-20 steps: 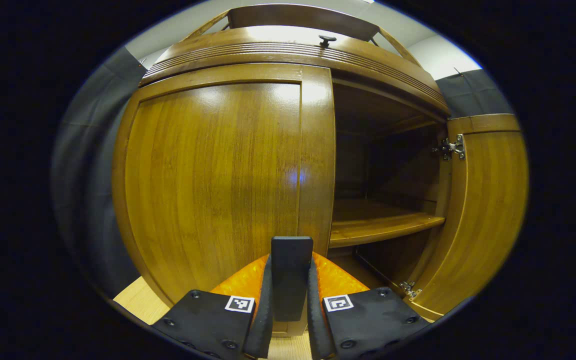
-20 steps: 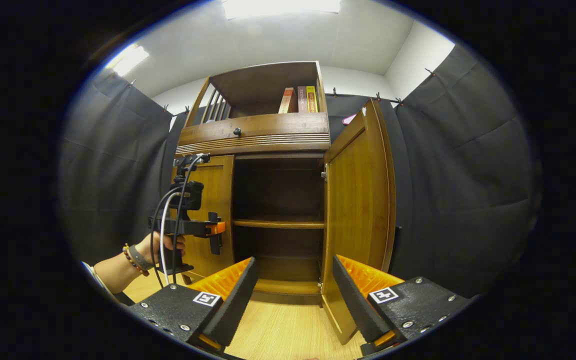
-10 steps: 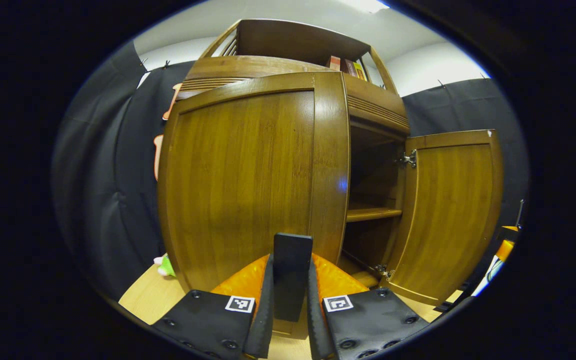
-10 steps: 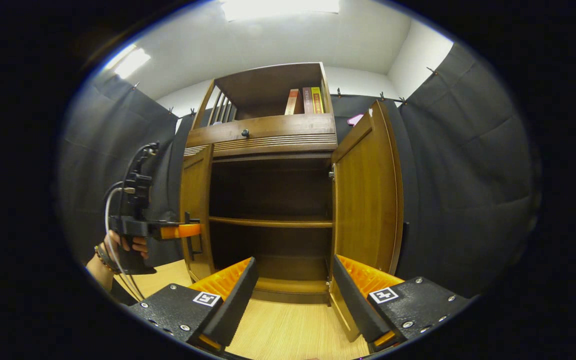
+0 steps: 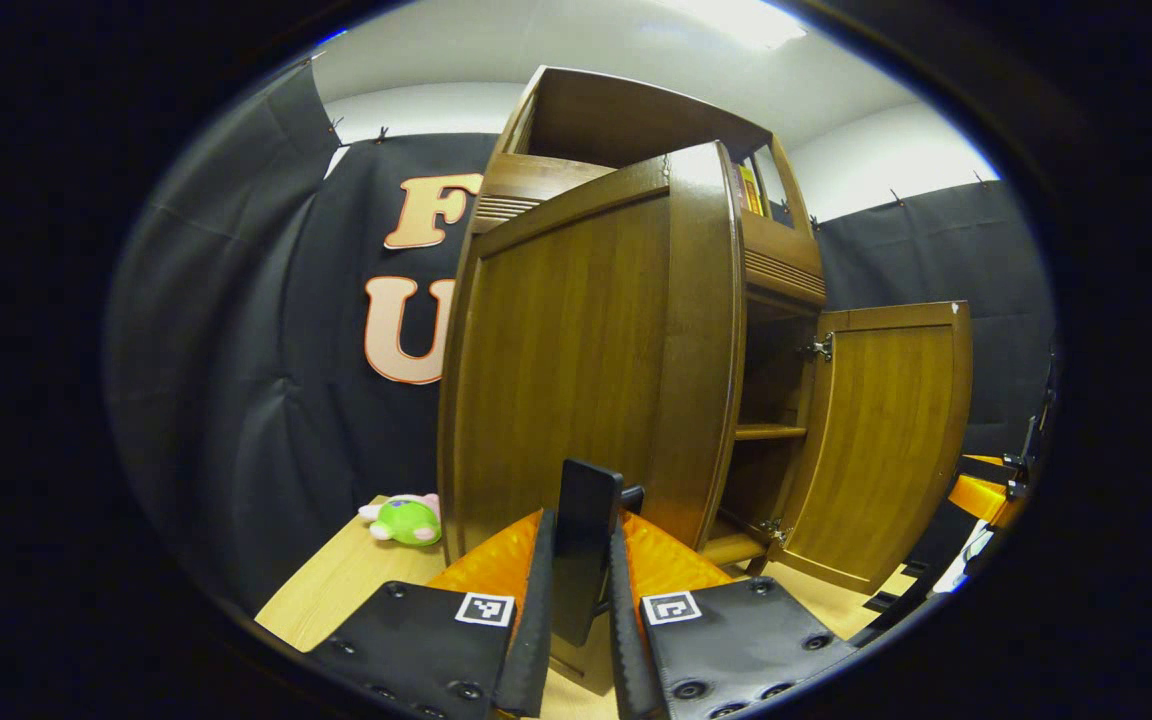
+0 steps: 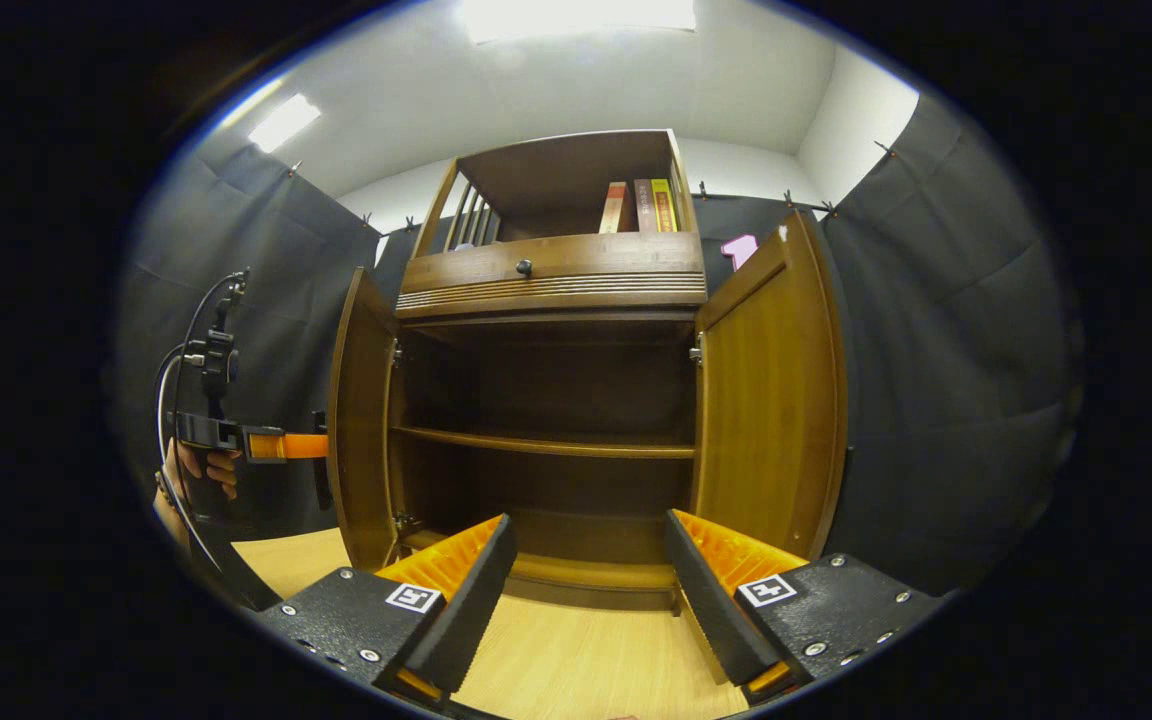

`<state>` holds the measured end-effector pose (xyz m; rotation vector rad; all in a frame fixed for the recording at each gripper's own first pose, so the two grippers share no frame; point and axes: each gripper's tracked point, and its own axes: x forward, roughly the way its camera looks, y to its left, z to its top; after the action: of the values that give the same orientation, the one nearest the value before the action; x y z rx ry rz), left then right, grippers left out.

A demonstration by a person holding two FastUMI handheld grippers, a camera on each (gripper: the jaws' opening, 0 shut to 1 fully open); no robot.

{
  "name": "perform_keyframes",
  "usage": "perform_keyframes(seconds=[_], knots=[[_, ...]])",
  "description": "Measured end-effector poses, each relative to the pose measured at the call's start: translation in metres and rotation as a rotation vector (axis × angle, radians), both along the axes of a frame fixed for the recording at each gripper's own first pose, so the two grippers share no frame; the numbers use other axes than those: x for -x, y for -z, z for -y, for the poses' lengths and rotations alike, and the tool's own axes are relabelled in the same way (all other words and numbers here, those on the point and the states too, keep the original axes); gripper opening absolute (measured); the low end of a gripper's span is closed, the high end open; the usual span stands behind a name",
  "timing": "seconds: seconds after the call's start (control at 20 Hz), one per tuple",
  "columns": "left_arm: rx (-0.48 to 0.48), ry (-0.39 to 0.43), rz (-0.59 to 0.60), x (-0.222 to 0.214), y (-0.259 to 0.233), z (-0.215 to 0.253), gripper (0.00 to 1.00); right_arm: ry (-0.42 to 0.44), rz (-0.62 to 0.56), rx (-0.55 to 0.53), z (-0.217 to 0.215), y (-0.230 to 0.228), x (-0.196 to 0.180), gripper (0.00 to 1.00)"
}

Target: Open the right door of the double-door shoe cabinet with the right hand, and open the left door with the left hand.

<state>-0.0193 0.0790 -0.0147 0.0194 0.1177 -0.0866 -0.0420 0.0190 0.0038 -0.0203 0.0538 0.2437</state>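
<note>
- Swung farther out since a second ago: left door (image 5: 576, 340), now about square to cabinet (image 6: 551, 270).
- Left gripper (image 5: 581, 600) clamped on upright handle (image 5: 584, 550), dead ahead.
- Right gripper (image 6: 586, 590) spread wide, empty; right door (image 6: 766, 400) open.

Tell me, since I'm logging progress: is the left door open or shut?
Open. The left door stands swung out from the cabinet, baring the shelf.

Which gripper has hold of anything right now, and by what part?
The left gripper is shut on the left door, gripping its dark handle. The right gripper is open and holds nothing.
</note>
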Motion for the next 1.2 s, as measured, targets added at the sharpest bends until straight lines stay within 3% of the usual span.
perform_keyframes(seconds=[0.15, 0.4, 0.45, 0.5, 0.6, 0.65, 0.7, 0.75, 0.85, 0.9, 1.05, 1.1, 1.15, 1.2], knots=[[-0.021, -0.037, 0.023, 0.010, -0.007, -0.021, 0.28, -0.007, -0.011, 0.003, -0.006, 0.003, -0.003, 0.92], [-0.134, -0.176, 0.082, 0.020, -0.020, -0.081, 0.22, 0.001, -0.023, 0.011, -0.013, 0.009, -0.010, 0.92], [-0.137, -0.186, 0.080, 0.021, -0.019, -0.089, 0.16, -0.003, -0.017, 0.016, -0.017, 0.009, -0.012, 0.92], [-0.123, -0.155, 0.079, 0.020, -0.019, -0.088, 0.10, -0.002, -0.013, 0.018, -0.019, 0.009, -0.013, 0.95], [-0.140, -0.122, 0.076, 0.022, -0.020, -0.087, 0.07, -0.004, -0.012, 0.022, -0.026, 0.010, -0.017, 1.00], [-0.164, -0.103, 0.075, 0.022, -0.021, -0.090, 0.05, -0.009, -0.012, 0.020, -0.029, 0.010, -0.019, 0.92], [-0.171, -0.080, 0.079, 0.022, -0.022, -0.094, 0.02, -0.011, -0.014, 0.020, -0.032, 0.011, -0.020, 0.92], [-0.161, -0.058, 0.078, 0.024, -0.021, -0.102, 0.10, -0.011, -0.017, 0.023, -0.034, 0.012, -0.022, 1.00], [-0.144, -0.021, 0.077, 0.022, -0.025, -0.125, 0.10, 0.000, -0.028, 0.028, -0.036, 0.015, -0.025, 1.00], [-0.142, 0.003, 0.080, 0.021, -0.028, -0.130, 0.10, 0.010, -0.034, 0.026, -0.036, 0.016, -0.028, 0.93], [-0.124, 0.062, 0.105, 0.017, -0.032, -0.146, 0.13, 0.037, -0.031, 0.014, -0.032, 0.013, -0.030, 0.93], [-0.120, 0.096, 0.118, 0.016, -0.032, -0.146, 0.17, 0.046, -0.024, 0.013, -0.032, 0.011, -0.030, 0.83], [-0.126, 0.126, 0.116, 0.018, -0.032, -0.145, 0.13, 0.058, -0.016, 0.013, -0.030, 0.008, -0.031, 0.83], [-0.131, 0.143, 0.123, 0.021, -0.032, -0.143, 0.20, 0.070, -0.010, 0.013, -0.027, 0.007, -0.032, 0.92]])
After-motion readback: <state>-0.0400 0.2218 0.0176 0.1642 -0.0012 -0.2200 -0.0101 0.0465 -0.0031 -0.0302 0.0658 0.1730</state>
